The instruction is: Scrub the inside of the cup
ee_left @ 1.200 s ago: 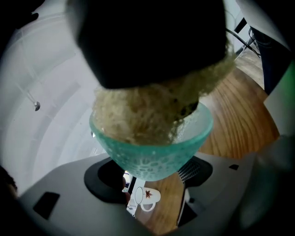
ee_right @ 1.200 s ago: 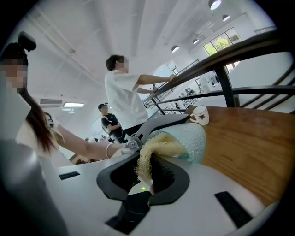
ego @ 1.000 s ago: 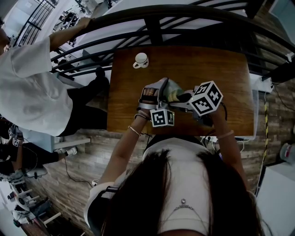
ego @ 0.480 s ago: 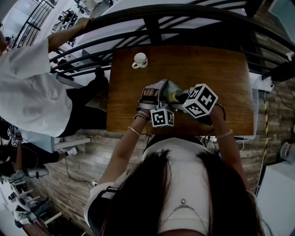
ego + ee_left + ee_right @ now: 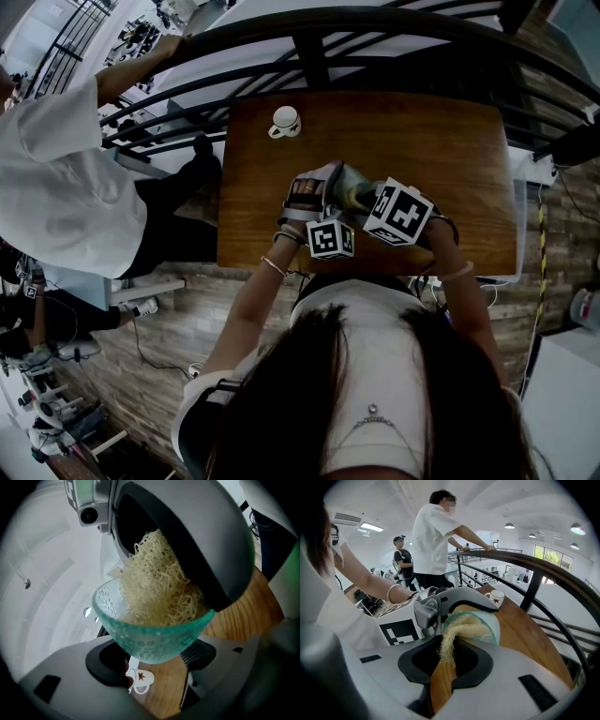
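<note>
Left gripper (image 5: 154, 662): jaws clamped on the base of the teal cup (image 5: 150, 632).
Right gripper (image 5: 444, 665): jaws nearly closed, pinching the scrubber (image 5: 449, 641), whose far end is inside the cup.

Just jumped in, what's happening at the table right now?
A person works with a tool in each hand. The left tool grips a teal glass cup, held tilted above the wooden table. The right tool clamps the wooden handle of a fibre scrubber, whose bundle is pushed into the cup's mouth. A white mug stands unused at the table's far corner.
</note>
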`<action>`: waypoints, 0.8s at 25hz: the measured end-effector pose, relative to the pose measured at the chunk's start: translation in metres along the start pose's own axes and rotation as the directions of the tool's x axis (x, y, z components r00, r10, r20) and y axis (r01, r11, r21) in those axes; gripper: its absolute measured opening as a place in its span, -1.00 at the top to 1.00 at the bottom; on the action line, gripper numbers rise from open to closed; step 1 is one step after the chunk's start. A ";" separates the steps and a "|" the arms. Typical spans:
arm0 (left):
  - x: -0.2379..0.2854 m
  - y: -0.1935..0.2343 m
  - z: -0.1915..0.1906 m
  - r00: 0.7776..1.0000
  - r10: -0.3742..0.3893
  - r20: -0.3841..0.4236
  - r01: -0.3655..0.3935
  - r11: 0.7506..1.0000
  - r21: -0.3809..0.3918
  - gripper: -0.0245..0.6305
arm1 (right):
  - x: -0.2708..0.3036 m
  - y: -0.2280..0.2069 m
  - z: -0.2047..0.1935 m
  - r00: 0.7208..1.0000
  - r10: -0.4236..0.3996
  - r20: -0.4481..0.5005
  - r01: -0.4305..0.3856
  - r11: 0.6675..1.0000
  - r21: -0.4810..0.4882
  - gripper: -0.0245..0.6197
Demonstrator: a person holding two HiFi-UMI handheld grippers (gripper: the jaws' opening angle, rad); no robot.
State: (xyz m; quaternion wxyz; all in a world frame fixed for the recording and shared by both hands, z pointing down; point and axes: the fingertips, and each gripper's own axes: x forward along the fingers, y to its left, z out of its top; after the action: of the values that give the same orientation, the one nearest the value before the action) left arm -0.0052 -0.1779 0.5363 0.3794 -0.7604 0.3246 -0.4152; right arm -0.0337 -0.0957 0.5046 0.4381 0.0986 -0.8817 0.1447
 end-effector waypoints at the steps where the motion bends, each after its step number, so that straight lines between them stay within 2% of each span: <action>1: 0.001 -0.001 0.000 1.000 0.000 0.003 0.000 1.000 0.007 -0.10 | 0.001 0.000 0.000 1.000 -0.005 -0.005 0.005 1.000 -0.010 0.68; 6: 0.002 -0.003 -0.001 1.000 -0.005 0.009 0.005 1.000 -0.012 -0.10 | 0.003 0.000 0.000 1.000 -0.021 -0.018 0.021 0.999 -0.027 0.68; 13: 0.005 -0.001 -0.009 1.000 -0.006 -0.017 0.006 1.000 -0.027 -0.10 | 0.003 -0.007 0.001 0.999 -0.047 0.016 0.047 0.999 0.025 0.68; 20: 0.006 0.003 -0.012 0.998 -0.016 -0.053 0.011 0.996 -0.087 -0.10 | -0.003 -0.012 0.001 0.996 -0.082 0.038 0.080 0.996 0.048 0.68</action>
State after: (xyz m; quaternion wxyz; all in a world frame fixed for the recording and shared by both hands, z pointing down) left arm -0.0136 -0.1882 0.5407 0.3344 -0.7670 0.3473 -0.4234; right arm -0.0290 -0.1072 0.5032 0.4234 0.1474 -0.8820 0.1452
